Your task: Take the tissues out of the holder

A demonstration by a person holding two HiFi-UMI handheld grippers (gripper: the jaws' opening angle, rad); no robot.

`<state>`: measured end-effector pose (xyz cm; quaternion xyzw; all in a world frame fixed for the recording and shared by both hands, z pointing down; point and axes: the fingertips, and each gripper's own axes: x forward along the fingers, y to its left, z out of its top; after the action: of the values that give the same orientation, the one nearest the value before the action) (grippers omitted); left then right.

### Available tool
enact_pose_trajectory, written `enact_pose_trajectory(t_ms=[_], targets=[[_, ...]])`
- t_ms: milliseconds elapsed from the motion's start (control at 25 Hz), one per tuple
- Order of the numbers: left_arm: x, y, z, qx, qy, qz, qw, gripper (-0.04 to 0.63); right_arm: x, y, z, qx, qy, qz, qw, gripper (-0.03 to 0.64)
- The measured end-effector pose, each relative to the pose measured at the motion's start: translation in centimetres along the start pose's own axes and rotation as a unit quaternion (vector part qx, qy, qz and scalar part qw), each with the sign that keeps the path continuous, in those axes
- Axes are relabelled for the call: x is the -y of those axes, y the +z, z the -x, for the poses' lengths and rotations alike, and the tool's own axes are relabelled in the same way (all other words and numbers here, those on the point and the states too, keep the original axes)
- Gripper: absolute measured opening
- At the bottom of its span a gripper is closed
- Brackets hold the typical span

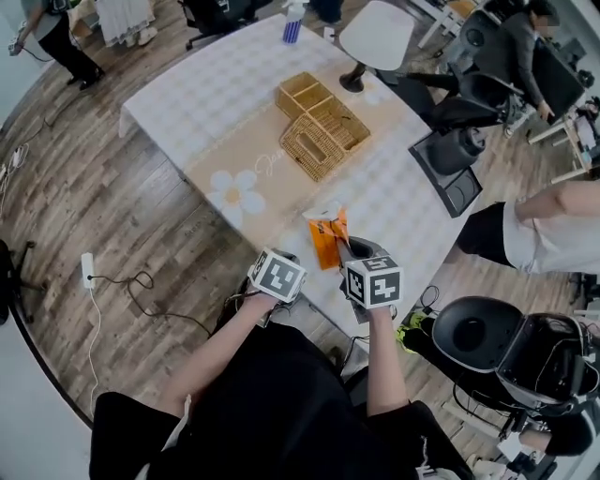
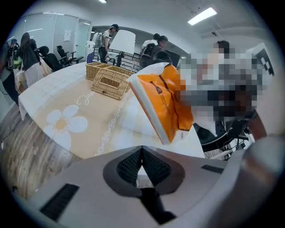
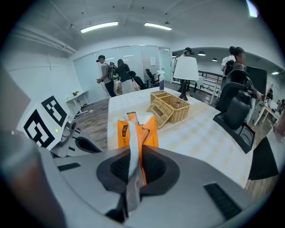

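Observation:
An orange tissue pack with a white edge hangs over the table's near edge, and my right gripper is shut on its lower end. In the right gripper view the orange tissue pack stands upright between the pads. My left gripper is just left of the orange tissue pack, shut, with nothing between its pads. The wicker tissue holder sits farther back at the middle of the table, showing an oval slot. The holder also shows in both gripper views, left and right.
A second wicker basket adjoins the holder. A blue spray bottle and a white lamp stand at the table's far end. Black office chairs crowd the right side. A power strip with cable lies on the floor at left.

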<state>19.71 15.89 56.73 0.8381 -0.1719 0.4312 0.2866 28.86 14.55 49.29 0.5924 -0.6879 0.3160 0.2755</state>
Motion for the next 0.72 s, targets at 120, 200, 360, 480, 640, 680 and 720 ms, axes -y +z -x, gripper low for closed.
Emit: enact_pose_trajectory(t_ms=[120, 200, 360, 480, 640, 680, 720], targets=[[-0.5, -0.3, 0.7, 0.011, 0.016, 0.017, 0.9997, 0.000, -1.2, -0.2, -0.3, -0.004, 0.018, 0.012, 1.000, 0.025], [-0.7, -1.2, 0.8, 0.010, 0.017, 0.038, 0.9991, 0.000, -2.0, -0.2, -0.5, -0.007, 0.030, 0.021, 0.999, 0.025], [-2.1, -2.4, 1.5, 0.010, 0.033, 0.060, 0.9976, 0.000, -3.5, 0.0, -1.4, -0.012, 0.047, 0.036, 0.998, 0.025], [-3.9, -2.3, 2.4, 0.018, 0.045, 0.077, 0.9959, 0.000, -4.7, 0.7, -2.3, -0.019, 0.057, 0.044, 0.997, 0.025], [-6.7, -1.6, 2.6, 0.029, 0.052, 0.094, 0.9938, 0.000, -5.9, 2.1, -4.1, -0.027, 0.066, 0.051, 0.996, 0.025], [-7.4, -1.4, 2.7, 0.031, 0.053, 0.096, 0.9934, 0.000, -6.2, 2.5, -4.6, -0.029, 0.068, 0.053, 0.996, 0.025], [-8.2, -1.0, 3.0, 0.032, 0.054, 0.099, 0.9931, 0.000, -6.5, 3.0, -5.2, -0.031, 0.069, 0.054, 0.996, 0.025]])
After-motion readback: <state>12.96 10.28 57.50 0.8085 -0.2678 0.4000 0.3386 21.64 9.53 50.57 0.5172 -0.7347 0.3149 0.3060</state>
